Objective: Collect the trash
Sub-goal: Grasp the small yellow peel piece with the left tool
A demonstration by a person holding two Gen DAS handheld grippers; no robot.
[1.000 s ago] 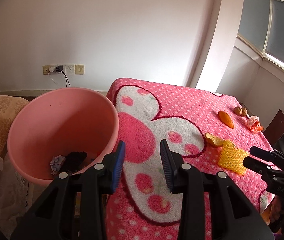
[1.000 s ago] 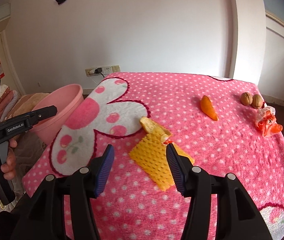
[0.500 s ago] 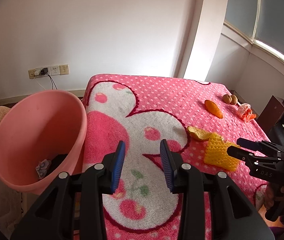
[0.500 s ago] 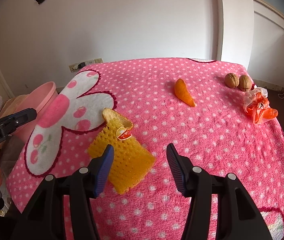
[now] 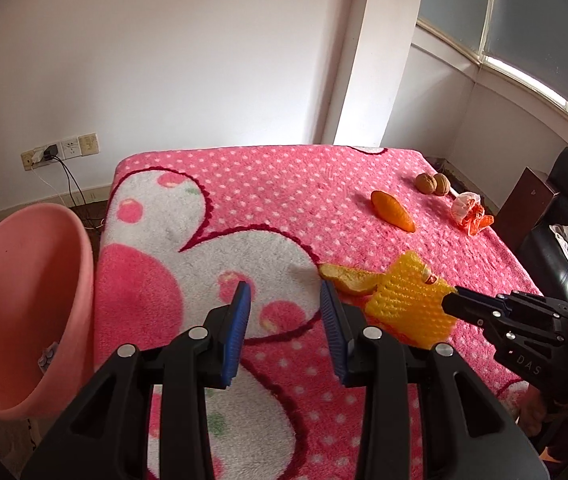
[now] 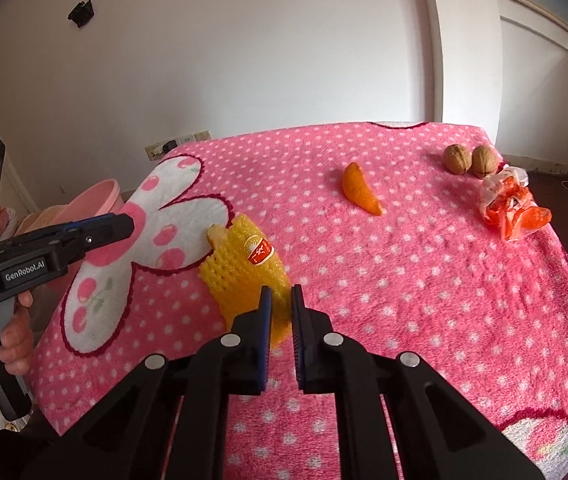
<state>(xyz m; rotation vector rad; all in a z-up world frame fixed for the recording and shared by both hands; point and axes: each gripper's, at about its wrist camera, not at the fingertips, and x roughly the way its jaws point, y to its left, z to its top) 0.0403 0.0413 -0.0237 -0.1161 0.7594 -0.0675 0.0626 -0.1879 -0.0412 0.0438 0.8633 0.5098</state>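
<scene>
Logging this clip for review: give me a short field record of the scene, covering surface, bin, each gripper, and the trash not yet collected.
surface: pink dotted blanket
bin: pink bucket at the blanket's left edge, some trash inside
right gripper: jaws just closed, pinching the near edge of the yellow foam net
left gripper: open, empty, above the blanket
not yet collected: peel piece beside the net, orange peel, two walnuts, red-and-white wrapper

Yellow foam net [image 6: 244,276], its near corner apparently lifted, overlaps an orange peel [image 5: 346,278] on pink blanket [image 6: 404,260].
</scene>
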